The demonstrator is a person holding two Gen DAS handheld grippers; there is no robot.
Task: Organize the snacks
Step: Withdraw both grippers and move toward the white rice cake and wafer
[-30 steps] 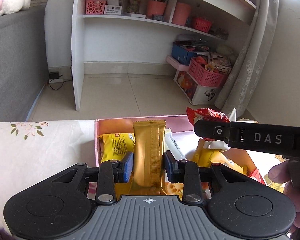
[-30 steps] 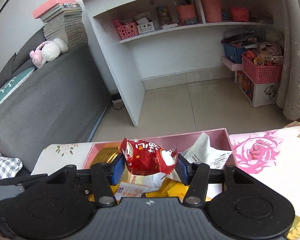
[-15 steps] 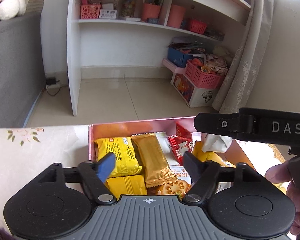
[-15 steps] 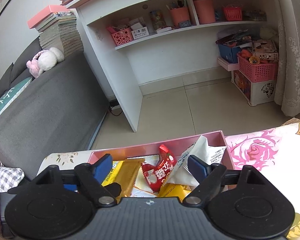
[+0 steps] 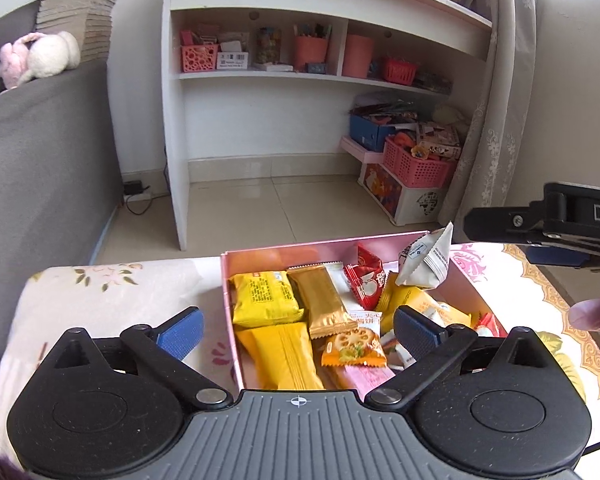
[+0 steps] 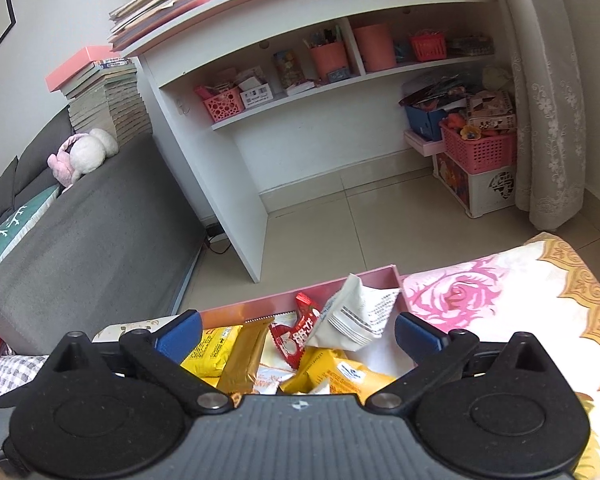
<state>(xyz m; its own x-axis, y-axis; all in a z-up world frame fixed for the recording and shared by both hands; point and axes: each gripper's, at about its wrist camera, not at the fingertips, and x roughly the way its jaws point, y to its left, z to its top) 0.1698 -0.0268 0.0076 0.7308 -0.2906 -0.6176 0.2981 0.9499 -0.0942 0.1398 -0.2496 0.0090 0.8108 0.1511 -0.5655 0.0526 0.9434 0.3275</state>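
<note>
A pink box (image 5: 225, 276) on the floral tablecloth holds several snacks. A gold bar (image 5: 322, 300) lies in it beside a yellow packet (image 5: 262, 298). A red packet (image 5: 366, 280) leans next to a white pouch (image 5: 426, 258). My left gripper (image 5: 298, 330) is open and empty, held above the box's near end. My right gripper (image 6: 298, 334) is open and empty above the box too, with the red packet (image 6: 294, 338), the white pouch (image 6: 354, 314) and the gold bar (image 6: 246, 354) below it. The right gripper's body shows at the right of the left wrist view.
A white shelf unit (image 5: 260, 80) stands across the tiled floor. A grey sofa (image 6: 80, 224) is on the left. Pink baskets and boxes (image 5: 416, 168) sit by the curtain. The tablecloth (image 6: 500, 292) extends right of the box.
Both grippers opened and let go: the gold bar dropped from the left, the red packet from the right, into the box. Both grippers then rose and pulled back.
</note>
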